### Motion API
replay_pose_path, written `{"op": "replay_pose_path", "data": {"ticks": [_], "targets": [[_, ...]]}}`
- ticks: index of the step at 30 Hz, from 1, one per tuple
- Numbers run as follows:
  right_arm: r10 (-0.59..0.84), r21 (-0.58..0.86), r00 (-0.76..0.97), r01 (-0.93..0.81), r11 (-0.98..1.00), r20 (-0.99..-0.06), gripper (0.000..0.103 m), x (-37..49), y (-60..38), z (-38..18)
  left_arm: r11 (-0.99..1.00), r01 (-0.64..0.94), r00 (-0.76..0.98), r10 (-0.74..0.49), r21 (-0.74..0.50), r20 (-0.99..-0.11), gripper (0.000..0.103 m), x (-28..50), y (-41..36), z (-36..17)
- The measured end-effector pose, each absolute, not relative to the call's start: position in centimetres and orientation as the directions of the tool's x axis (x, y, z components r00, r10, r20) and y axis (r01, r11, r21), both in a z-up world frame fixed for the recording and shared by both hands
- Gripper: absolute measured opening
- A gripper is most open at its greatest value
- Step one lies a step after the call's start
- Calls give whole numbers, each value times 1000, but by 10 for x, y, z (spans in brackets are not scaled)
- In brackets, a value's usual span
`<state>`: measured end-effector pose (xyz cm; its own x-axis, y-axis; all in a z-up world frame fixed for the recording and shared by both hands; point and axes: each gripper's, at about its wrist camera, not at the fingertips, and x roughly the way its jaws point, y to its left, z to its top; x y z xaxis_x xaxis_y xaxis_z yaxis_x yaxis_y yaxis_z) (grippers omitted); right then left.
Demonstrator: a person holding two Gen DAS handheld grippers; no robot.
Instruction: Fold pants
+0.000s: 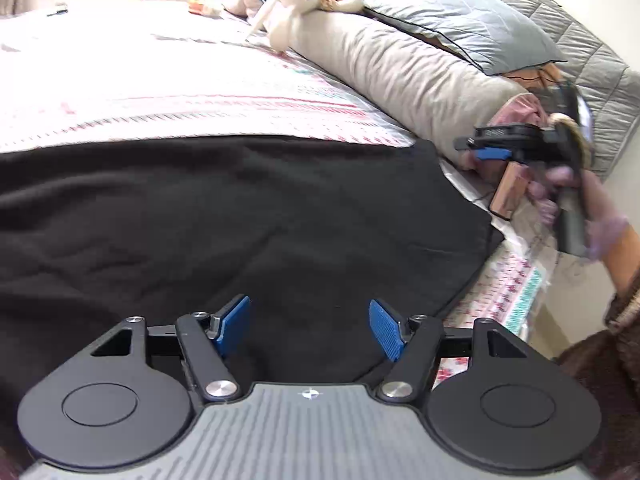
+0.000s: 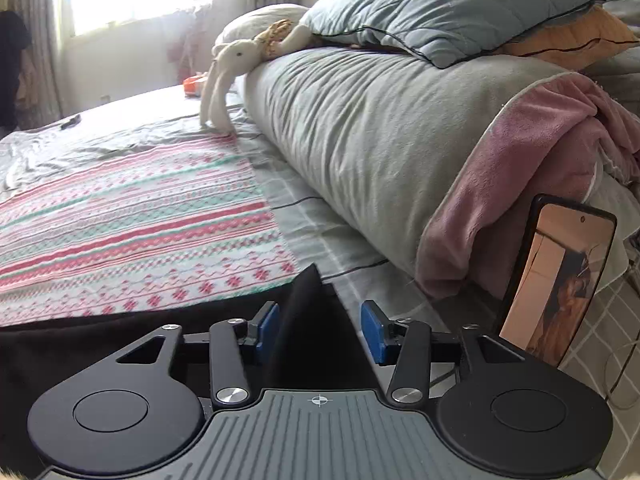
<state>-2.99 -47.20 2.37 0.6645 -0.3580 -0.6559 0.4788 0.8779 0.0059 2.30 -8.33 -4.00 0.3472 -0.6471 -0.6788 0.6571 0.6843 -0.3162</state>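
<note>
The black pants (image 1: 240, 216) lie spread flat across the bed on a patterned pink and teal blanket (image 1: 160, 92). My left gripper (image 1: 310, 326) is open just above the pants' near part, with nothing between its blue pads. My right gripper (image 2: 320, 330) is open at the pants' corner; a raised fold of the black fabric (image 2: 300, 312) stands between its jaws, beside the left pad. The right gripper also shows in the left wrist view (image 1: 480, 150), held in a gloved hand off the pants' right edge.
A long grey bolster (image 2: 360, 152) with a pink blanket (image 2: 520, 184) at its end lies along the bed's far side. Grey-blue pillows (image 2: 440, 4) and a white plush toy (image 2: 228, 76) sit above it. A phone (image 2: 556, 280) stands propped at the right.
</note>
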Motion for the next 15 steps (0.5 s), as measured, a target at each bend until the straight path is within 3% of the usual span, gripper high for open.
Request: {"op": "replay_pose_path", "data": {"ticks": [3,7,11,15], "targets": [[-318,14,668,441,897,-672,67,-34,-447,28,741,629,441,-588,-235,-678,93,26,-66,-29],[-225,106,658,423,900,-718,73,-34,-421,34,838,520,552,-476,-162,-685,99,50,-32,-12],[-101,211,669,369,905,-737,79,-24,-389,33,908,380,607,-389,-178,-692,103,98,11,3],[-35,199,677,265,943,-735,84,-6,-346,29,925,305,613,-374,-228,-696,103,148,51,4]]}}
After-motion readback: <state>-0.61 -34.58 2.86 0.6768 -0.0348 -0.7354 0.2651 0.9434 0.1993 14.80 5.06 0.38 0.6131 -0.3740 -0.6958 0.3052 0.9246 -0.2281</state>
